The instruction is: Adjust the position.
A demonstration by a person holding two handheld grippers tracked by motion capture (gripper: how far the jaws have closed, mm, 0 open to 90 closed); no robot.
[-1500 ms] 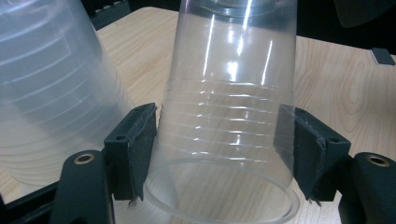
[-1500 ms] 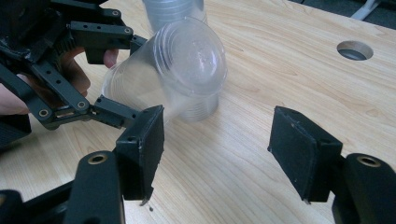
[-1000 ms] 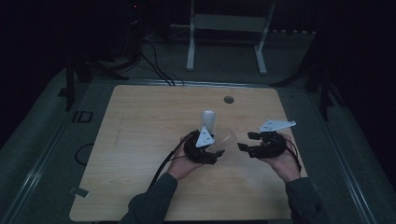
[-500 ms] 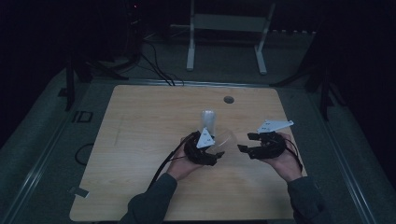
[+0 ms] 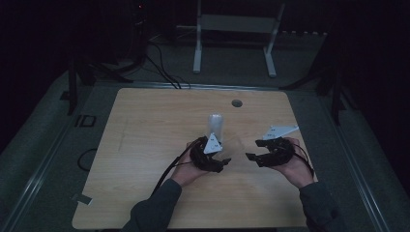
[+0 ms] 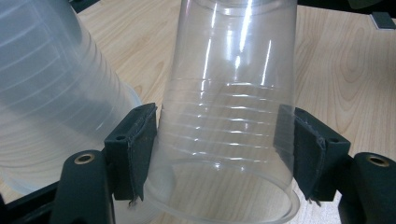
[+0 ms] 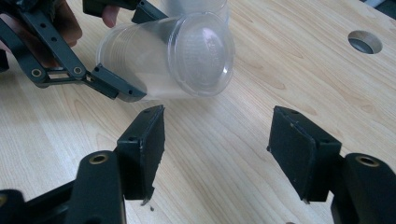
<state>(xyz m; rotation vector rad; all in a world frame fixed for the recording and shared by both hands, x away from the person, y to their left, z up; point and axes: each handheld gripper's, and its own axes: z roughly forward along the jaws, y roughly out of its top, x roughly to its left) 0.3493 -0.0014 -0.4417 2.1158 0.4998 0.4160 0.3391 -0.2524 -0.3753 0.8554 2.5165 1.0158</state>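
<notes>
My left gripper (image 6: 224, 126) is shut on a clear plastic cup (image 6: 229, 84), its pads pressing both sides of the ribbed wall near the rim. In the right gripper view that cup (image 7: 177, 53) lies tilted on its side, its base facing the camera, held by the left gripper (image 7: 93, 79). A second clear cup (image 6: 51, 88) stands right beside it; from above it shows upright (image 5: 215, 124) just beyond the left gripper (image 5: 223, 162). My right gripper (image 7: 217, 121) is open over bare wood, short of the held cup. In the high view the right gripper (image 5: 251, 152) faces left.
The wooden table (image 5: 145, 125) has a round cable hole (image 5: 236, 103) at the back. A metal stand (image 5: 232, 29) and cables lie on the dark floor beyond. Bare wood stretches to the left and toward the front edge.
The left gripper has edged slightly to the right with the cup in it. The right gripper has hardly moved.
</notes>
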